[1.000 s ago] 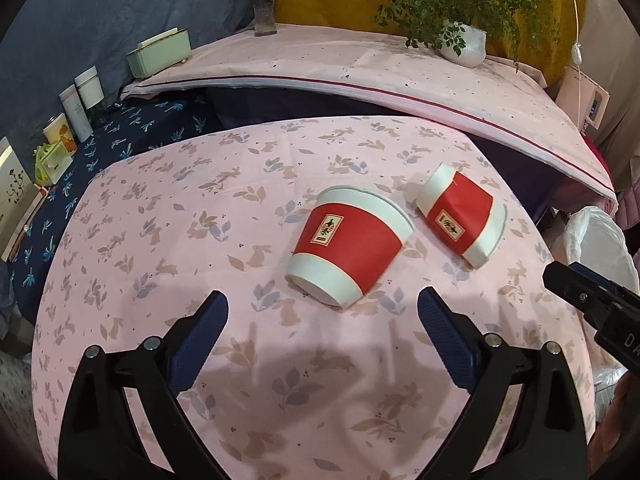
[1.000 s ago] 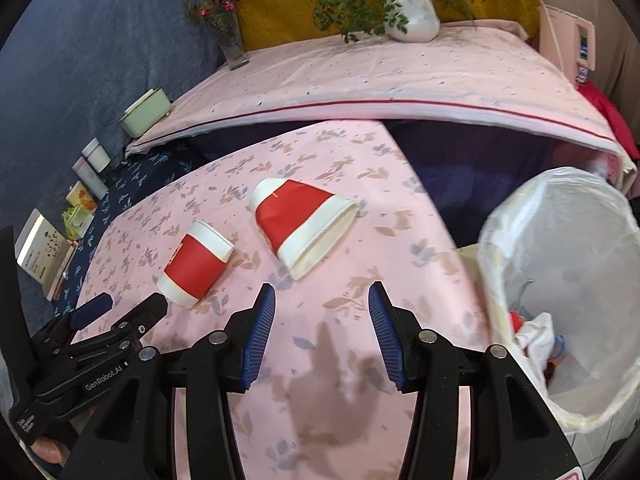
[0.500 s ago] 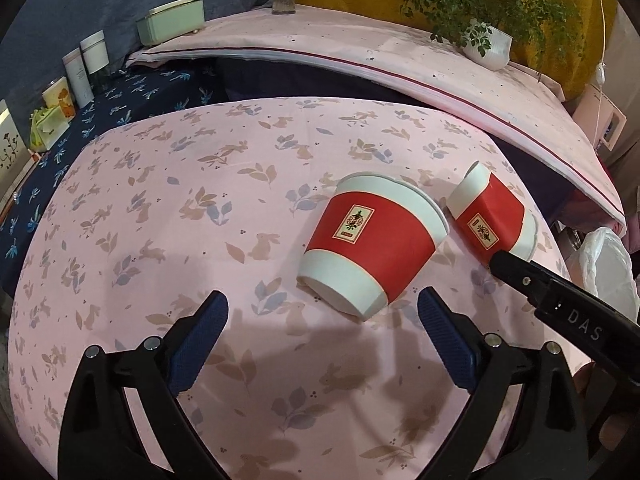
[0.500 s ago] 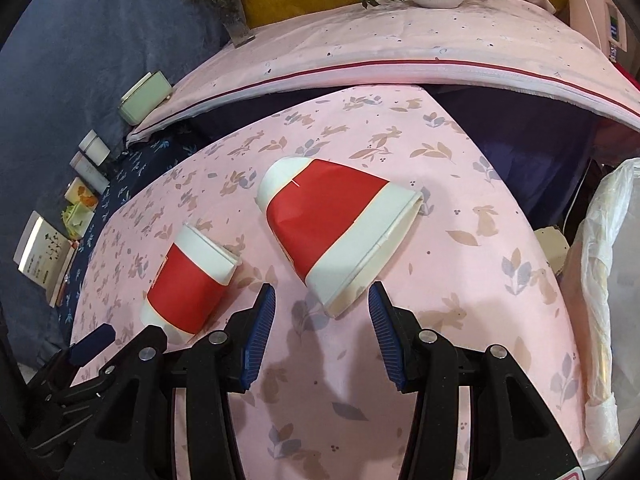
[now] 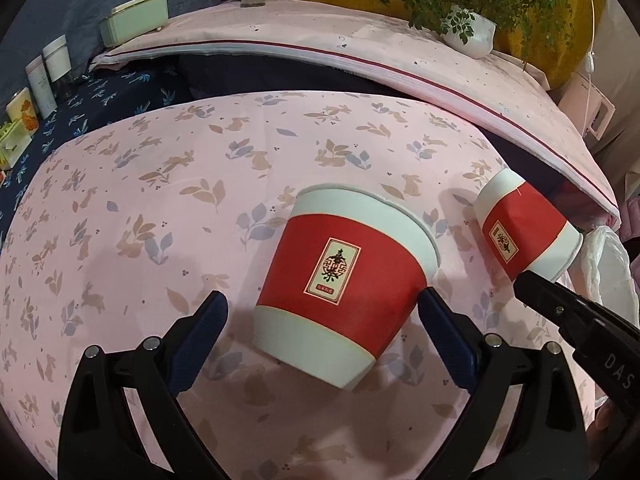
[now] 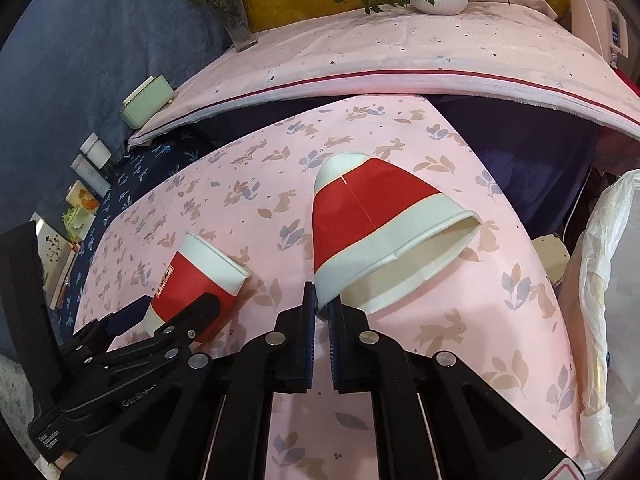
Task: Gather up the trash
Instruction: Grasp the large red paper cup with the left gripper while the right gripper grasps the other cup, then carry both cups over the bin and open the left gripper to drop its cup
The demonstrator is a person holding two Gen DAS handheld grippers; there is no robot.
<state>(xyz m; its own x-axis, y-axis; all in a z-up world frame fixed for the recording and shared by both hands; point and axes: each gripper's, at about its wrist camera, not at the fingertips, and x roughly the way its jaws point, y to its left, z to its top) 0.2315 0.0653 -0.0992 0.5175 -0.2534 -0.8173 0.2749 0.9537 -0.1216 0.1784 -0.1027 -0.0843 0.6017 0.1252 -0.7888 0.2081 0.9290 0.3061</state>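
Right wrist view: two red-and-white paper cups lie on their sides on a table under a pink cloth point(image 6: 460, 320) printed with rabbits and leaves. The near cup point(image 6: 372, 232) points its open mouth toward the camera and to the right. The right gripper point(image 6: 320, 312) has just been closing, and its blue pads now pinch the white rim of this cup, the rim wall caught between them. The far cup point(image 6: 196, 280) lies to the left, label up, with the left gripper point(image 6: 160, 316) around its base end. A bin lined with a white bag point(image 6: 608, 280) stands off the table's right edge.

Left wrist view: the far cup point(image 5: 344, 284) fills the centre, base toward the camera, mouth away. The left gripper point(image 5: 320, 312) stands wide apart; its right pad lies against or just beside the cup's red wall, which of the two cannot be told, and its left pad stands clear of the cup. The near cup point(image 5: 524, 232) lies at right, with the right gripper point(image 5: 536, 288) at its rim.

Background: a second pink-covered surface point(image 5: 360, 56) carries a potted plant point(image 5: 472, 28), a green box point(image 5: 134, 20) and a vase point(image 6: 236, 20).
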